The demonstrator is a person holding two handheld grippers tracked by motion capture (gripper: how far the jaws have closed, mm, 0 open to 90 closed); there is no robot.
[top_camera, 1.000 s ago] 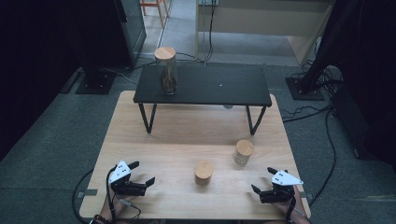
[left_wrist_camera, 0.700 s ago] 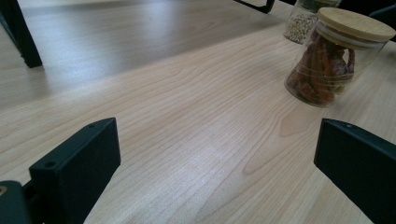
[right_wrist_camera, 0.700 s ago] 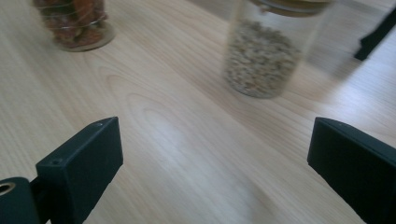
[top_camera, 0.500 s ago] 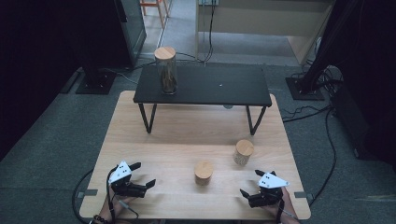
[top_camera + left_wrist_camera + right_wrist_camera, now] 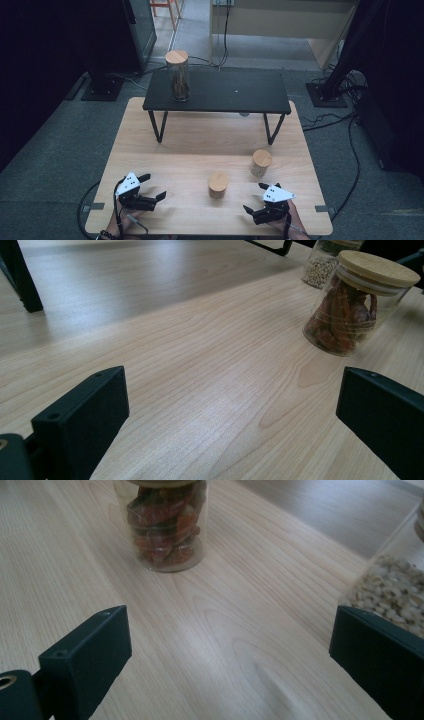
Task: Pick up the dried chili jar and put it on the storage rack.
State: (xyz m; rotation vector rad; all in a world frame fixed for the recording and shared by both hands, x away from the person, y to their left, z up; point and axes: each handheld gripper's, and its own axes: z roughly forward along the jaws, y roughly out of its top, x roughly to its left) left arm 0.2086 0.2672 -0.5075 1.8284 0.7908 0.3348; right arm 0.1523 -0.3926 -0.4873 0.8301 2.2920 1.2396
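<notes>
The jar of red dried pieces stands upright with its wooden lid on, near the front edge of the tabletop, a little right of the middle. Just beyond it toward the right edge stands the jar of pale seeds, apart from it. The right gripper rests near the front right corner, jaws wide and empty, aimed between the two jars; the left gripper sits near the front left corner, jaws likewise wide and empty. A taller jar stands on the black raised shelf toward the back edge. To take the red jar cleanly, the right gripper should probably turn toward it, centre the jaws around the glass below the lid, and stay clear of the seed jar.
</notes>
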